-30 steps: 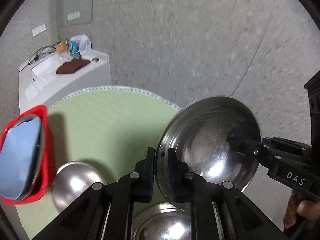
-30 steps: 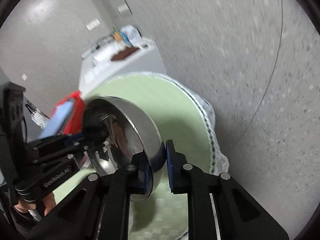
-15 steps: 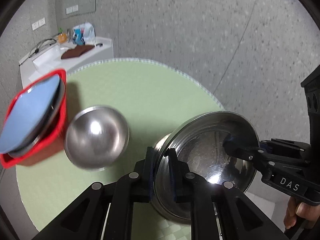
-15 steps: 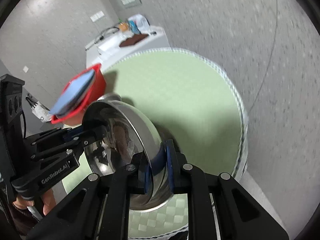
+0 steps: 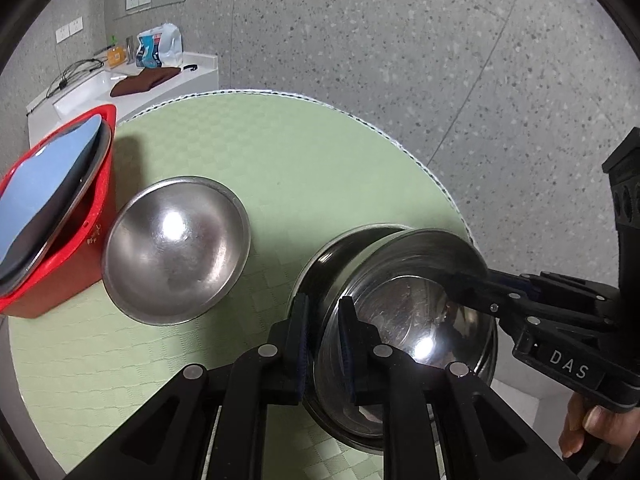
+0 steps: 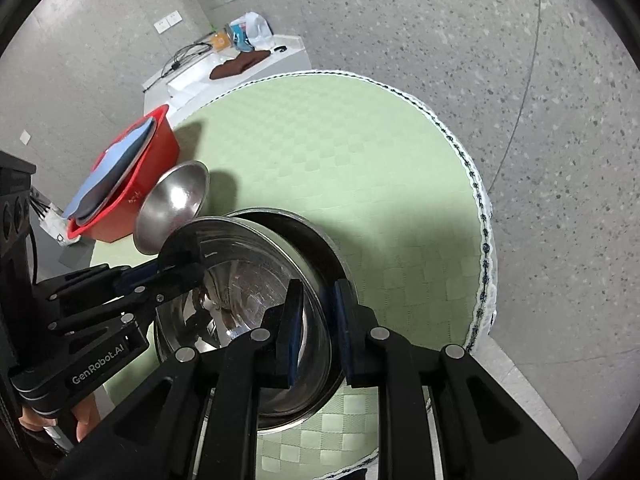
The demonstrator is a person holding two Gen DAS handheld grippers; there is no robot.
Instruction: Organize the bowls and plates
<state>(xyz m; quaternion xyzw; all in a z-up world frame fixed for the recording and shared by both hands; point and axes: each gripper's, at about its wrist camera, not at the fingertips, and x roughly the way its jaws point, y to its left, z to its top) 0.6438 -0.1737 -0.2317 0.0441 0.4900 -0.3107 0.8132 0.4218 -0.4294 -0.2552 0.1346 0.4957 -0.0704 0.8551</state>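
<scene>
I hold a steel bowl (image 5: 400,312) (image 6: 240,280) by two opposite sides of its rim. It sits slightly tilted inside a second steel bowl (image 5: 320,256) (image 6: 288,220) at the near edge of the round green table (image 5: 280,152) (image 6: 340,140). My left gripper (image 5: 324,320) (image 6: 180,256) is shut on the left rim. The jaws of my right gripper (image 6: 319,320) (image 5: 456,280) are opening: the right rim stands between them, with a sliver of space at the inner pad. A third steel bowl (image 5: 176,248) (image 6: 176,200) lies tilted against a red basin (image 5: 92,216) (image 6: 160,148).
The red basin at the table's left holds a blue plate (image 5: 36,196) (image 6: 108,168) leaning on a steel one. A white counter (image 5: 188,68) (image 6: 280,56) with a brown cloth and packets stands behind the table. A person's hand (image 5: 592,428) (image 6: 80,420) grips each handle. Speckled grey floor surrounds the table.
Both grippers carried the steel bowl down and forward and set it into the bowl on the table. The right jaws have spread a little.
</scene>
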